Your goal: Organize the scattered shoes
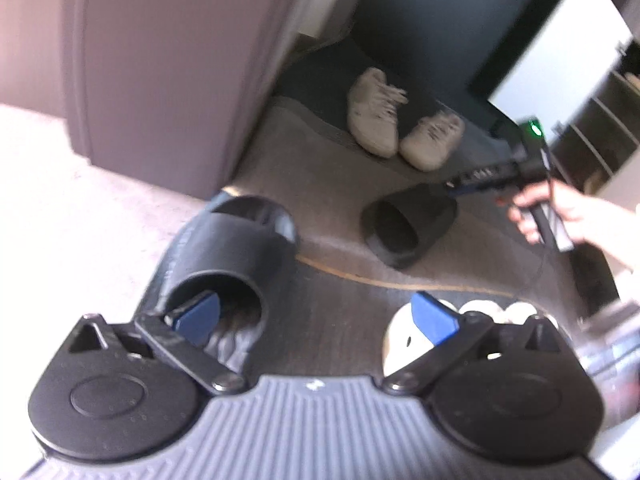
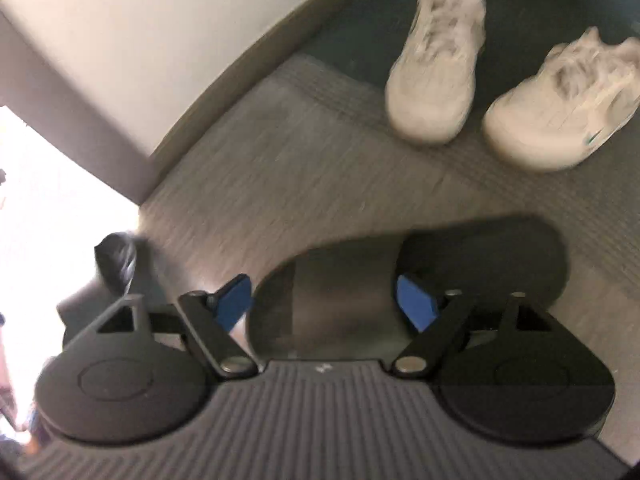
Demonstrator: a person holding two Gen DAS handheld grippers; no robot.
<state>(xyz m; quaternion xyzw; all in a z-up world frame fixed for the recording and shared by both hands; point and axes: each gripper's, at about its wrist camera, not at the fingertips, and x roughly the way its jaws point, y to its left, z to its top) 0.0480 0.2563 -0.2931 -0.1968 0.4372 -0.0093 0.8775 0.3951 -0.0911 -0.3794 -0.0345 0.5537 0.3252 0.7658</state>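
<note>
Two black slide sandals lie on a grey mat. In the left wrist view the near slide [image 1: 224, 248] has one blue fingertip [image 1: 196, 316] of my open left gripper [image 1: 316, 318] poked into its strap opening; the other fingertip is far off to the right. The second slide [image 1: 408, 224] lies further right, where a hand [image 1: 560, 212] holds my right gripper [image 1: 454, 188] down onto it. In the right wrist view that gripper [image 2: 324, 304] stands open astride the strap of this slide [image 2: 500, 256], with a sliver of floor beside the left pad [image 2: 234, 300]. A pair of white sneakers [image 1: 372, 112] [image 2: 436, 60] stands beyond.
A grey door or cabinet panel [image 1: 168, 72] rises at the left. The sneakers rest on a darker mat [image 2: 360, 28]. A white perforated shoe [image 1: 400, 344] lies under my left gripper's right finger. Open shelving [image 1: 592, 136] stands at the far right. A dark object [image 2: 116, 264] lies at the mat's left edge.
</note>
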